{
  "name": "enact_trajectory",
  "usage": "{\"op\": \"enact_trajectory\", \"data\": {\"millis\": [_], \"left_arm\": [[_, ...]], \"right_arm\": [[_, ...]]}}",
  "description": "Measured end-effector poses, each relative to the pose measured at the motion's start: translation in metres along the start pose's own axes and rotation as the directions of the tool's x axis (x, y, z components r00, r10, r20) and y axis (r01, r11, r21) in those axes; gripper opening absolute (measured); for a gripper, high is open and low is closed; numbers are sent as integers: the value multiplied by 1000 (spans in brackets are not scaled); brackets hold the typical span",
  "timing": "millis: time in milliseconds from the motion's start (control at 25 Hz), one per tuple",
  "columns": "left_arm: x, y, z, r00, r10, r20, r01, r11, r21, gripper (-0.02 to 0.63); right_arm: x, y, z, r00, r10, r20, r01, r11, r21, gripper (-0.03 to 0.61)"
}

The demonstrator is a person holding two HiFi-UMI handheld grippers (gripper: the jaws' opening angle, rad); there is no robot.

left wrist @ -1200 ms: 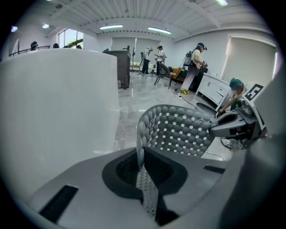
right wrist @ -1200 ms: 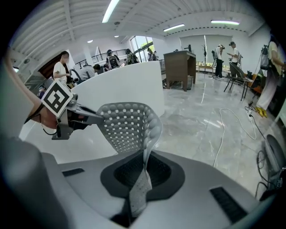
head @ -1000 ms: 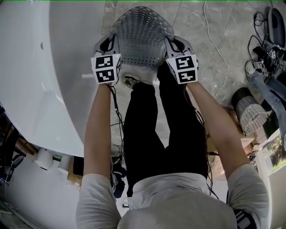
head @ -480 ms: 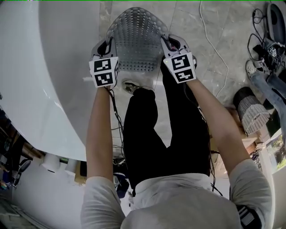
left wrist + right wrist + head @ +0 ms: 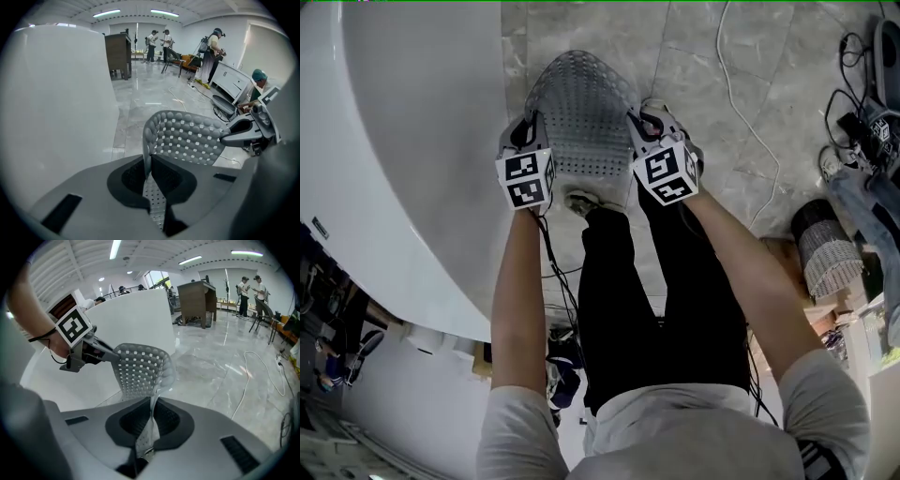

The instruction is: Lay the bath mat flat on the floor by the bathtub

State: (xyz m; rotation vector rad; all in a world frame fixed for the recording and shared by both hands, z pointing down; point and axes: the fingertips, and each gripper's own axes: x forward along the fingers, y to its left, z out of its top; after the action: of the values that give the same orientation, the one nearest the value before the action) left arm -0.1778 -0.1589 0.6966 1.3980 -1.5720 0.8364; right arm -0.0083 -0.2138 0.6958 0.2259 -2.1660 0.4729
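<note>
**No legible writing beside the tub**

Nothing in view reads as a word, number or brand. The cube (image 5: pixel 525 180) on the left gripper (image 5: pixel 530 124) and the cube (image 5: pixel 664 174) on the right gripper (image 5: pixel 645 118) carry only black-and-white square patterns (codes, not letters). A small sticker (image 5: pixel 319 228) on the bathtub (image 5: pixel 412 141) is too small to make out.

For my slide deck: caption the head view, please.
Left gripper and right gripper hold a grey bath mat over the floor beside the bathtub.
</note>
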Motion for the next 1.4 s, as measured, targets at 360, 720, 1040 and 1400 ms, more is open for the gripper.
{"op": "enact_trajectory", "data": {"millis": [360,720,1040,1400], "left_arm": [[24,9,6,998,37,44,-34,996,-78,27],[50,12,3,986,52,156,-33,992,-119,26],[61,10,-15,978,37,205,-17,995,-101,26],[107,6,-12,981,1,195,14,997,-76,26]], "right_arm": [[15,-29,-7,999,-32,7,32,999,22,21],[27,-41,-24,997,-45,59,48,998,-45,21],[49,-62,-37,993,-95,64,98,995,-32,21],[77,-88,-51,991,-123,45,124,992,-36,21]]}}
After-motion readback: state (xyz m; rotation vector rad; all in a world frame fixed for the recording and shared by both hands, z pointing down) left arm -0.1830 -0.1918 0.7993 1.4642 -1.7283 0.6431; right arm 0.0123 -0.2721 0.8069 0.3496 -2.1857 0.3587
